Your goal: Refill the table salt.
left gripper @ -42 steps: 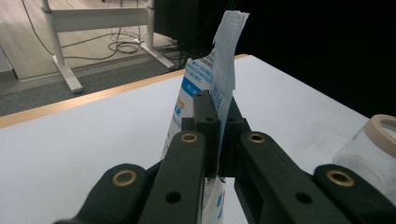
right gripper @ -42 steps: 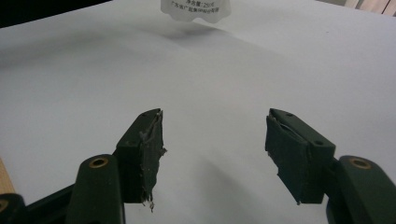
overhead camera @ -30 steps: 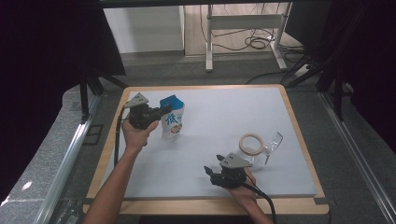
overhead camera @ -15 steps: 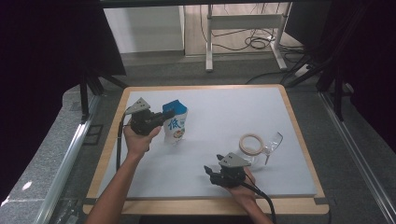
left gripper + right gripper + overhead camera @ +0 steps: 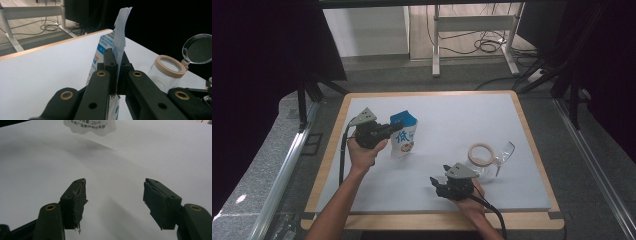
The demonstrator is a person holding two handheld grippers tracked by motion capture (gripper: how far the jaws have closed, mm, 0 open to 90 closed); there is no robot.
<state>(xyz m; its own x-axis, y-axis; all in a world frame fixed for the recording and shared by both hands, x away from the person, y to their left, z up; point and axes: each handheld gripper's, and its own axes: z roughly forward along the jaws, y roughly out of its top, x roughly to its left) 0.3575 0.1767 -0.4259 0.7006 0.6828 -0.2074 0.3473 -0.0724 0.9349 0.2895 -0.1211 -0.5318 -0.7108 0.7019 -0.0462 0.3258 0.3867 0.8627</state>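
1. High view: left tongs [image 5: 391, 131] are pinching the upper edge of a blue-and-white pouch [image 5: 403, 136], which stands slightly tilted on the left half of the white surface [image 5: 447, 120]. Right tongs [image 5: 438, 187] rest low near the front edge, well apart from the pouch. A glass jar [image 5: 482, 156] with a tan rim lies just beyond them, its hinged lid [image 5: 506, 151] swung aside.

2. Left gripper view: left tongs [image 5: 117, 75] are pressed together on the pouch's [image 5: 119, 37] flat sealed top seam; the thin film rises above the pads with a ragged upper edge. The jar [image 5: 166, 72] sits to the right, mouth open, lid [image 5: 198, 48] hanging beside it.

3. Right gripper view: right tongs [image 5: 115, 195] stand spread with nothing between them, bare surface [image 5: 150, 152] below. The pouch's [image 5: 90, 126] rounded bottom edge shows at the top, apart from the pads.

4. Handling judgement: the pouch looks like soft, slick film with loose contents, probably moderately light. It will sag and swing under a single pinch. The seam is the firmest place to hold; a second hold at a lower corner or the base would steady it. The torn top may spill if tipped. The jar is likely fragile and liable to roll.
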